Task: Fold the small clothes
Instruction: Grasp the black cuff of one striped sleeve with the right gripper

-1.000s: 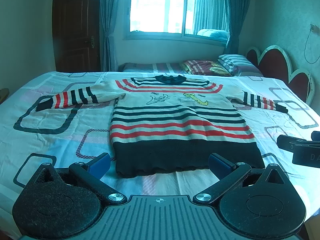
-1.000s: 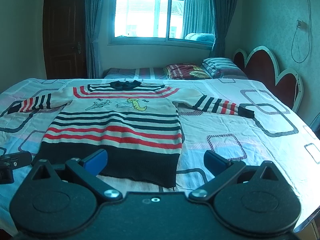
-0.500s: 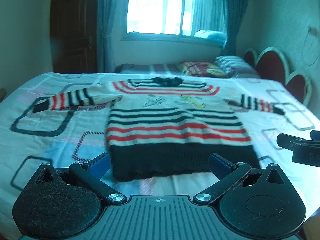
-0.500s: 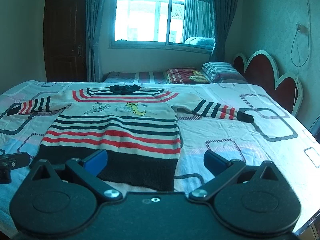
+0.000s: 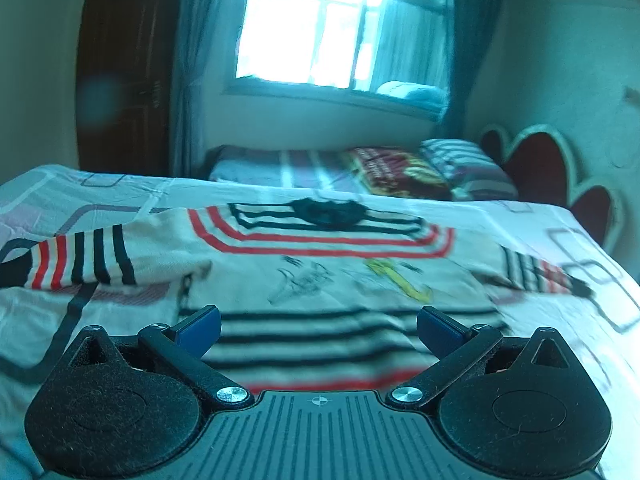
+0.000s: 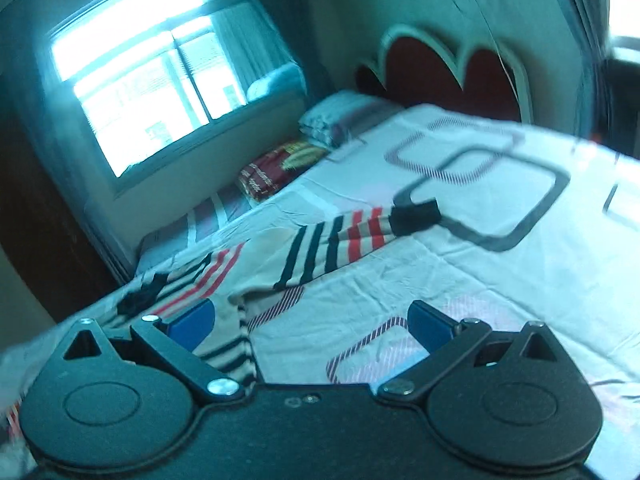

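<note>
Sweater [image 5: 320, 280] lies flat, face up, mid-bed [image 6: 500, 280], collar toward the far edge, both sleeves spread out sideways. Not folded yet.

Left gripper [image 5: 318, 326]: jaws apart, empty, over the striped body. Right gripper [image 6: 310, 326]: jaws apart, empty, tilted, aimed at the right sleeve [image 6: 332, 240], whose dark cuff [image 6: 414, 214] lies toward the headboard-side edge.

I read the step as sleeve-in folds. How I'd run it:
- Right goes for the cuff, pinching knit only. The bedsheet is right under it, so come in shallow and take the cuff edge.
- Lift a little, carry it across the chest and lay it flat.
- Left mirrors on the left sleeve [image 5: 80, 260].
- Both views are blurred, so I'd settle before closing.

Risk: dragging the whole sweater askew.
</note>
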Available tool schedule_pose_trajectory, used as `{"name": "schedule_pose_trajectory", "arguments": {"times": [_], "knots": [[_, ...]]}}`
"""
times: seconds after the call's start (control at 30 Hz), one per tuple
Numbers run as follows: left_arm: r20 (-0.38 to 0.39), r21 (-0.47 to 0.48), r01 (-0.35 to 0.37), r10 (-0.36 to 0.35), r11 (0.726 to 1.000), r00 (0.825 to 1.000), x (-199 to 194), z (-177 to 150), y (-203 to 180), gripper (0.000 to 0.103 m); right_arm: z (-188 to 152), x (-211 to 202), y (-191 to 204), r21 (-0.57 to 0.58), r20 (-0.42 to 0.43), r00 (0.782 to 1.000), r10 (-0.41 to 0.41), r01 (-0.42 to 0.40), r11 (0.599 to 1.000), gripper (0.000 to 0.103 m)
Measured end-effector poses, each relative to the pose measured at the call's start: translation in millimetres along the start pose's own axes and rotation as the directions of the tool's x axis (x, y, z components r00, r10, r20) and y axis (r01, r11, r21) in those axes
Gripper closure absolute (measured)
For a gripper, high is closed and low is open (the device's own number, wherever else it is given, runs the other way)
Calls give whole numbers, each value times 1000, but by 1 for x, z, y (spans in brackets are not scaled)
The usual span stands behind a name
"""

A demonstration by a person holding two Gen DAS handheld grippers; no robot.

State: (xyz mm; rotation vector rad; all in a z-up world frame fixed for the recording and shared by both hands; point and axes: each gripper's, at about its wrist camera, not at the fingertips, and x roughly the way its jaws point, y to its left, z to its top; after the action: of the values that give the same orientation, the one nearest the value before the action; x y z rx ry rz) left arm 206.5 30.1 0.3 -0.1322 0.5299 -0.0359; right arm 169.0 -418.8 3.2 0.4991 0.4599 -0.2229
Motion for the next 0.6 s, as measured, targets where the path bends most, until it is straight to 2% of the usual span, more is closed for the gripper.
{"name": "schedule_pose_trajectory", "arguments": {"times": [0.07,0.17,0.23,0.27,0.3,0.37,0.43,0.5,0.6], "knots": [[-15,-25,-8,8,1000,1000,30,11,9,0,13,35,-15,55,13,1000,5,-6,998,1],[-33,-34,-34,33,999,999,68,20,17,0,29,93,-46,215,-4,1000,26,-25,976,4],[-53,-31,-43,42,999,998,92,21,23,0,33,130,-62,297,-23,999,33,-25,954,14],[-62,-35,-45,43,998,997,103,22,26,0,34,147,-69,329,-37,998,57,-41,943,40],[-71,-41,-49,46,998,996,113,22,29,0,35,165,-76,362,-58,996,62,-37,931,57],[-98,-50,-45,40,998,994,133,21,33,0,34,191,-84,400,-77,996,53,-18,916,54],[-116,-52,-35,29,998,993,149,20,35,0,31,213,-94,468,-97,993,65,-12,884,52],[-123,-51,-25,18,998,992,160,18,35,0,26,225,-100,519,-130,990,55,21,855,45],[-130,-64,-15,6,998,992,173,15,36,0,23,233,-95,515,-105,993,55,7,857,42]]}}
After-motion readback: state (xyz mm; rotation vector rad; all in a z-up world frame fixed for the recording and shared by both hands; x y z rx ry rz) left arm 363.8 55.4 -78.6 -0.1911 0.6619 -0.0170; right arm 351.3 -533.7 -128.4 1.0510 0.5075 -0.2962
